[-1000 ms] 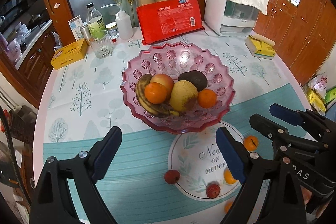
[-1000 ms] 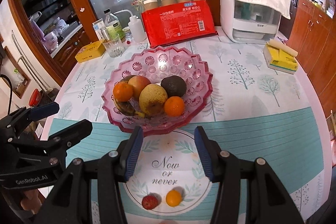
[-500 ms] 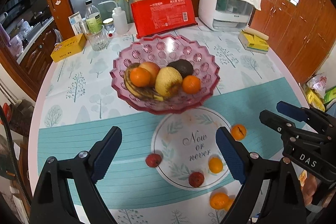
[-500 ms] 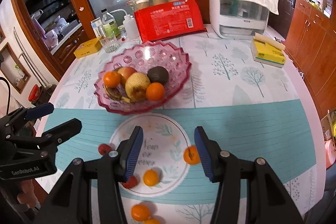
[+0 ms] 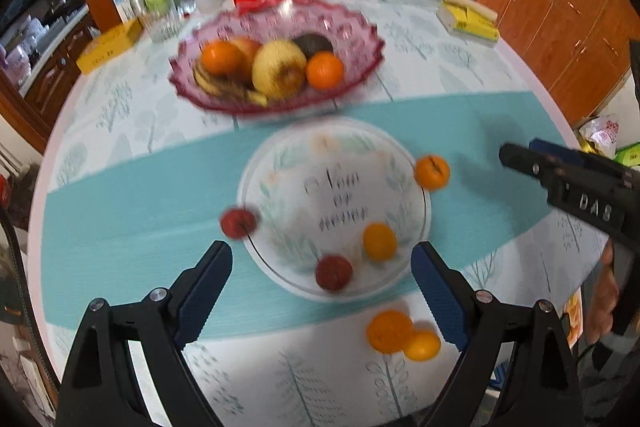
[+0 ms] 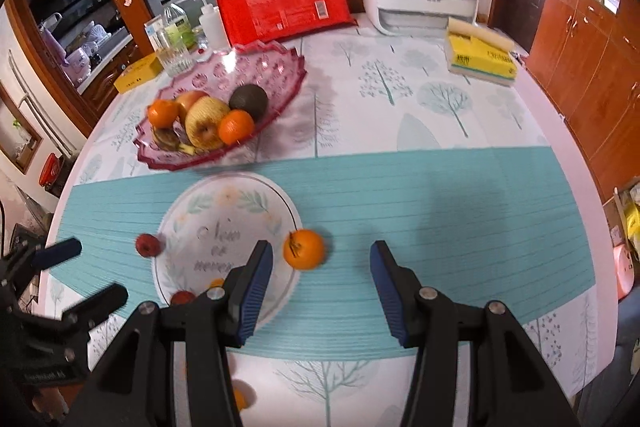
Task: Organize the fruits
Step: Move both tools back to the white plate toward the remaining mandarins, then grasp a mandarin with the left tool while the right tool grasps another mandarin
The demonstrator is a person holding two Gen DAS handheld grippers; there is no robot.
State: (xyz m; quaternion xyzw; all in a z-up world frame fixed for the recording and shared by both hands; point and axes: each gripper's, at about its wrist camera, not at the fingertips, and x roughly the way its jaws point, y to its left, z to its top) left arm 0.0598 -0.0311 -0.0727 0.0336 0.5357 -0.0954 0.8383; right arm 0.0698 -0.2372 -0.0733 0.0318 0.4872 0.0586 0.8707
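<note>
Left gripper (image 5: 320, 273) jaws wide apart, nothing between pads, over table's (image 5: 120, 155) near edge. Below: 2 red fruits (image 5: 334, 272), 4 oranges (image 5: 432, 171). Pink bowl (image 5: 360, 39) toward far edge.

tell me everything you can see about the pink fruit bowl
The pink bowl is translucent, glass or plastic, with a scalloped rim and embossed round patterns. It sits upright on the tree-print tablecloth, beyond the round printed mat. Piled on its near-left side are two oranges, an apple, a yellowish apple, a dark avocado and a browned banana.
</note>
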